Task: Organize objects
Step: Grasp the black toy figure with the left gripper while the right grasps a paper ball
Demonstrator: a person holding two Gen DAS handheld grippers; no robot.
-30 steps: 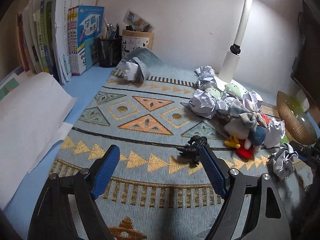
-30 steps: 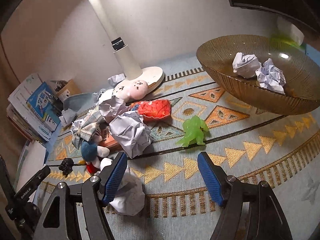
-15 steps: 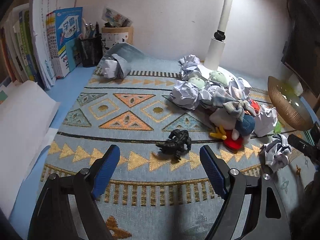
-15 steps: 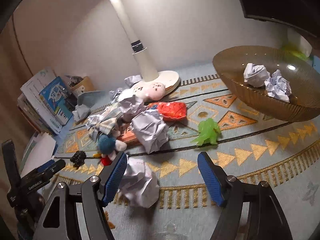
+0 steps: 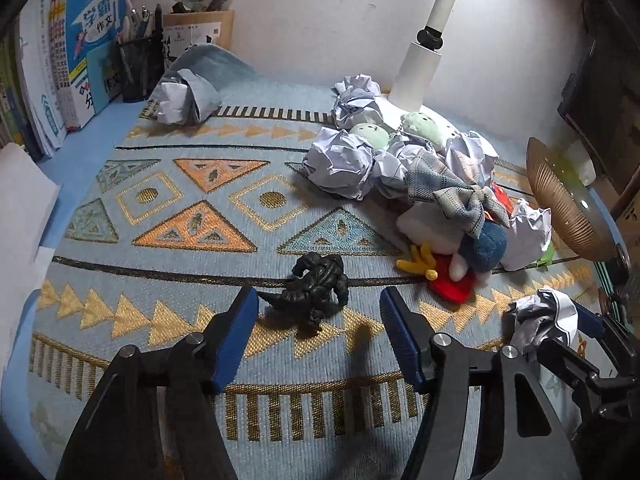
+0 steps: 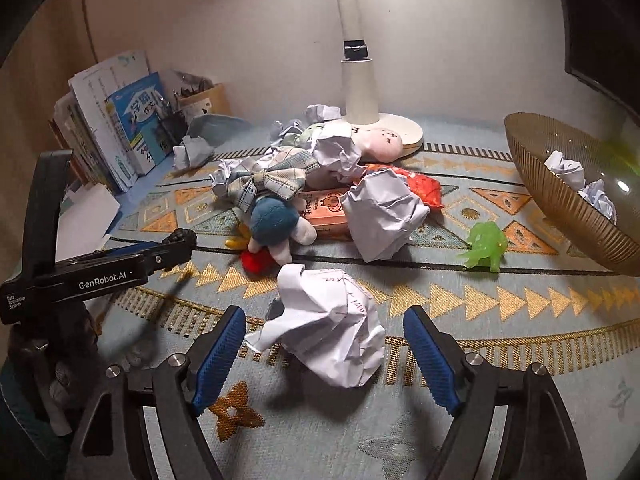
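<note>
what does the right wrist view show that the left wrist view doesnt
Only the right wrist view shows the pink box under the pile and the paper balls inside the bowl. Only the left wrist view shows the whole black dinosaur between the left gripper's jaws. Both show the lamp, the plush doll, the bowl and the books.

i see a small black dinosaur figure (image 5: 318,289) lying on its side on the patterned mat (image 5: 192,208). a crumpled white paper ball (image 6: 328,326) with pen marks lies nearer the mat's edge, a green figure (image 6: 486,245) stands beyond.
</note>
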